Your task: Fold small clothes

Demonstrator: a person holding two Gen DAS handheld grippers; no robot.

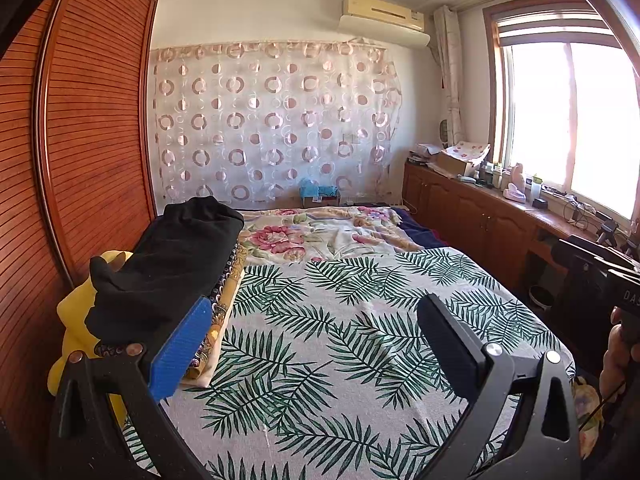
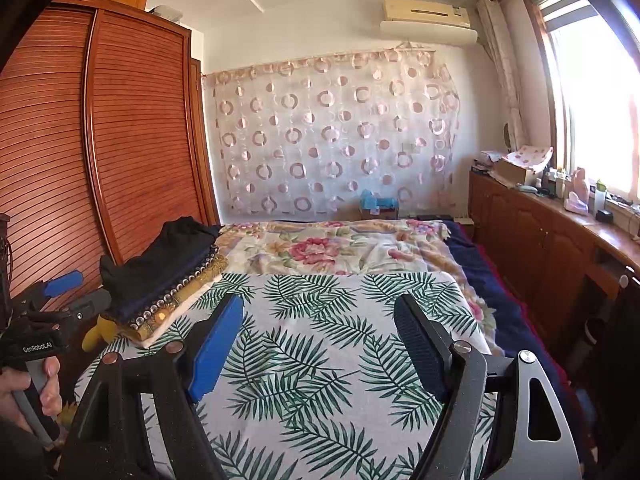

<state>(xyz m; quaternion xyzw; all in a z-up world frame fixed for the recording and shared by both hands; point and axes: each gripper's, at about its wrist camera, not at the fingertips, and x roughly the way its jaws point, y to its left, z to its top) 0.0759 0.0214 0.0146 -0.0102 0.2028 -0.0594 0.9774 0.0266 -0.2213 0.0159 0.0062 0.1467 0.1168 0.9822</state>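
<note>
Clothes stack (image 1: 168,264) sits at bed's (image 1: 340,320) left edge, both hand-held grippers, left (image 1: 316,344) and right (image 2: 320,344), apart and empty; risk: a careless grab topples the stack off the edge.

Bed (image 2: 320,320): centre and lower frame.
Stack of folded clothes (image 2: 160,272): on the bed's left edge, mid-left of frame.
Wardrobe (image 2: 120,140): left of frame, beside the stack.
Curtain (image 2: 332,132): upper centre, behind the bed.
Air conditioner (image 2: 428,20): above the curtain, upper right.
Cabinets (image 2: 540,232): right, under the window (image 2: 600,100).
</note>
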